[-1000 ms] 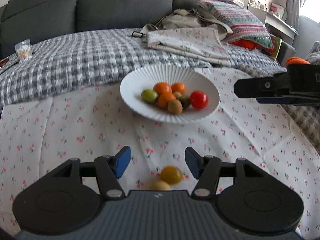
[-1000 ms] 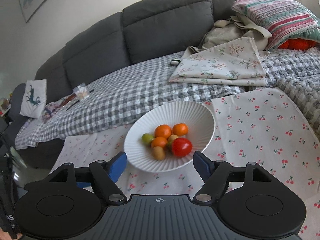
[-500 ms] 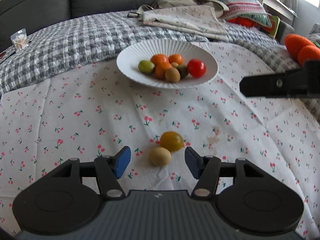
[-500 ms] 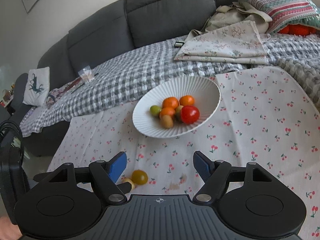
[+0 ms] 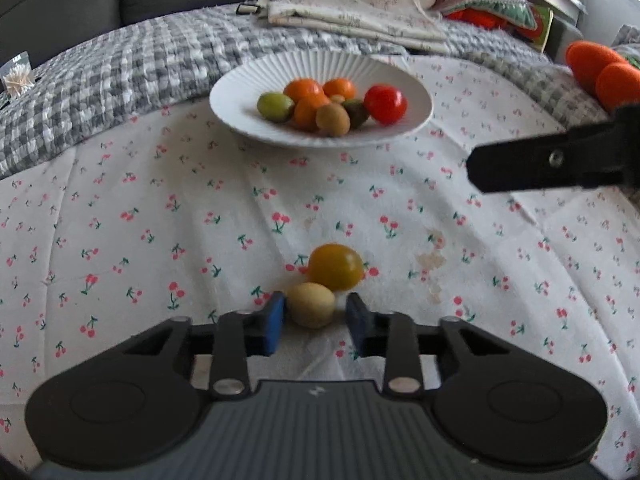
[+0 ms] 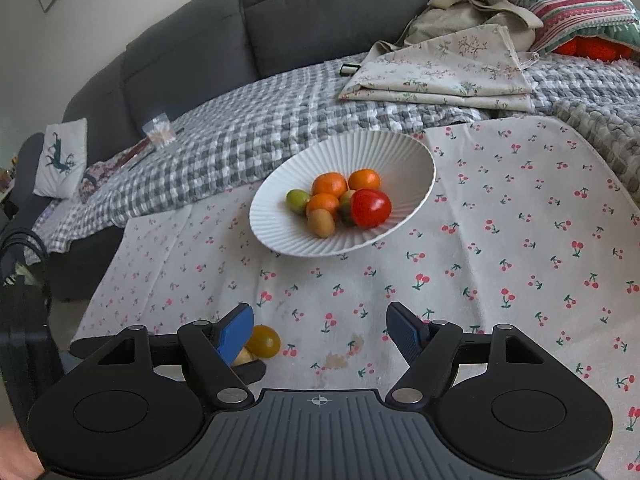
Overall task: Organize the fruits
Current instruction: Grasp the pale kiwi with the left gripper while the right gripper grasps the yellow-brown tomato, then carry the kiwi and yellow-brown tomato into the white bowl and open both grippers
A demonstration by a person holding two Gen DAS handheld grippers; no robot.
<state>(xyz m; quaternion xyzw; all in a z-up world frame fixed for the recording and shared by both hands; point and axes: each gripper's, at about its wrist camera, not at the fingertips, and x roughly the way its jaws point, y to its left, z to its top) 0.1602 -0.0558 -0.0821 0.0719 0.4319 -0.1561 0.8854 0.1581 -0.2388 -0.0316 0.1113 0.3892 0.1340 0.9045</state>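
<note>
Left gripper (image 5: 315, 314) advanced, fingers narrowed around tan fruit (image 5: 311, 305) | fruit between pads, not yet pinched, touching yellow fruit (image 5: 335, 267) beyond; both near tabletop's front edge | bowl (image 5: 240, 96) far ahead | right gripper (image 6: 320, 332) spread, empty

Both wrist views face the dark grey sofa (image 6: 320, 12), sharing the white ribbed bowl (image 5: 240, 92) (image 6: 276, 196); the left view sits lower, closer to the cherry-print cloth (image 5: 160, 220).

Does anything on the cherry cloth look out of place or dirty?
Yes. Two fruits, a yellow one and a tan one, lie on the cloth outside the white bowl. Brownish stains mark the cloth beside them.
</note>
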